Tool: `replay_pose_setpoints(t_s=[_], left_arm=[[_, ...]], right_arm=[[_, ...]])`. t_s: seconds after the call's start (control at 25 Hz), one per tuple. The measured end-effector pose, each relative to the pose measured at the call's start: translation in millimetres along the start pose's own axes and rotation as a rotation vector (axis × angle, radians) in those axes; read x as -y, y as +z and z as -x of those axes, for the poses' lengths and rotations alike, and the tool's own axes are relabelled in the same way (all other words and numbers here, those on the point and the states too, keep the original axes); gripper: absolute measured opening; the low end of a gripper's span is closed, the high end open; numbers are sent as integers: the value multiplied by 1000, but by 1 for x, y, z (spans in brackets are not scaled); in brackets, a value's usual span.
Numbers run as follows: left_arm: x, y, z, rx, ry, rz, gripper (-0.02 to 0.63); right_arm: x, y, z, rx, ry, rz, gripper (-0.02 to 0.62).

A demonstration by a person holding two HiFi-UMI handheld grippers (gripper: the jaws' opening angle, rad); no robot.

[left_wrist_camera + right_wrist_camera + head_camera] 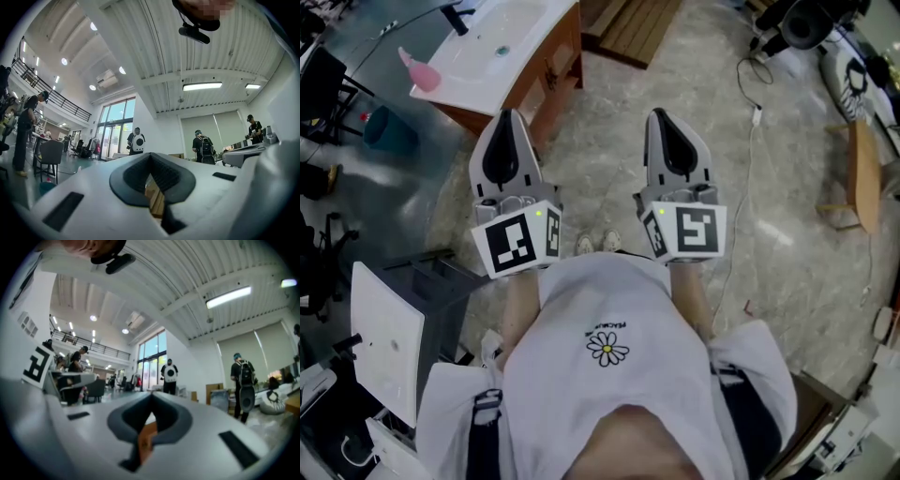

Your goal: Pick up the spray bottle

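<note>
Claws both closed on nothing: my left gripper [508,122] and right gripper [664,120] hang at my waist, because the spray bottle [420,71] sits far left on the sink counter [534,28], well apart.

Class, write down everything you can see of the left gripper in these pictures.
The left gripper has a pale grey, plastic-looking shell. Its two jaws are closed together, and their dark pads enclose a teardrop-shaped hollow with nothing in it. Behind them sits its marker cube, printed with black-and-white squares, with a small green light above. It is held out roughly level over the mottled floor, touching no object.
</note>
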State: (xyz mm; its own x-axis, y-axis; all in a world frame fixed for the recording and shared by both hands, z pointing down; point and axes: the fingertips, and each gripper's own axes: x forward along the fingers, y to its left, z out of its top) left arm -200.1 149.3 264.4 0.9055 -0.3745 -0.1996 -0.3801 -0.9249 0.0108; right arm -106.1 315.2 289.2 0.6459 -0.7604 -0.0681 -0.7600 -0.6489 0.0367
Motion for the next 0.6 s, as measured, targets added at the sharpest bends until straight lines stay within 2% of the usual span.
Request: replay_pose_setpoints(t_s=[0.32,0.6], left_arm=[[14,-10,-15,-24,8,-9,18],[27,-9,-24,25,48,-38,18]], right_arm=[[24,-7,-5,9,18,-81,29],[51,-11,-8,44,44,-116,29]])
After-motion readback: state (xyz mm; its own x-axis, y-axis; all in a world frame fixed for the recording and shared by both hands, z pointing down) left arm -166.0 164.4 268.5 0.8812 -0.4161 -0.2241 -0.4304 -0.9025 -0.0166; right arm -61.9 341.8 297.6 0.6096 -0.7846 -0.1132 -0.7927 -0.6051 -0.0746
